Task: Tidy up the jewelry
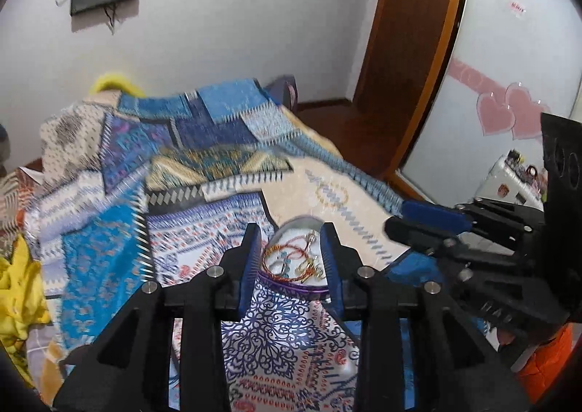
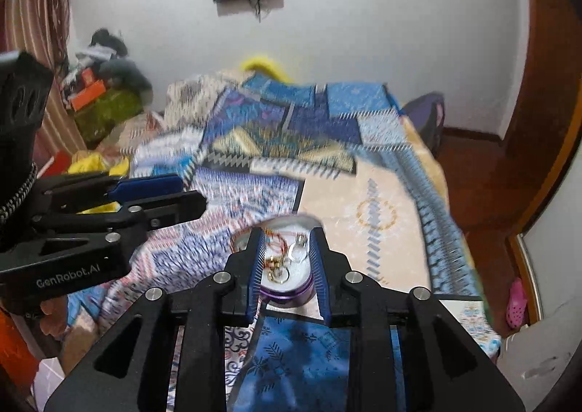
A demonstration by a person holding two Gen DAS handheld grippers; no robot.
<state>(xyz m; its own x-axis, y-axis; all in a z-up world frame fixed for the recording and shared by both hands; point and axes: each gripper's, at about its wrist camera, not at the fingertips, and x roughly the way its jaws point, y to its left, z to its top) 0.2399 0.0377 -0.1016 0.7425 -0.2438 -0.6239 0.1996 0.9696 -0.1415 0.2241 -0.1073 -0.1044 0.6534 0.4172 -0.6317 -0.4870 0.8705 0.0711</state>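
Observation:
A round purple-rimmed dish (image 1: 291, 287) holding gold rings and red-orange bangles (image 1: 287, 259) rests on the patterned bedspread (image 1: 174, 164). My left gripper (image 1: 291, 244) is open, with a finger on each side of the dish. In the right wrist view the same dish (image 2: 287, 293) with its jewelry (image 2: 282, 261) lies between the fingers of my right gripper (image 2: 285, 248), also open. Each gripper shows in the other's view, the right one (image 1: 429, 226) at the right and the left one (image 2: 160, 197) at the left. Both views are motion-blurred.
The bed fills the middle; yellow cloth (image 1: 18, 288) lies at its left edge. A wooden door (image 1: 411, 48) and a mirrored panel with pink hearts (image 1: 509, 113) stand to the right. Clutter is piled by the striped curtain (image 2: 105, 84).

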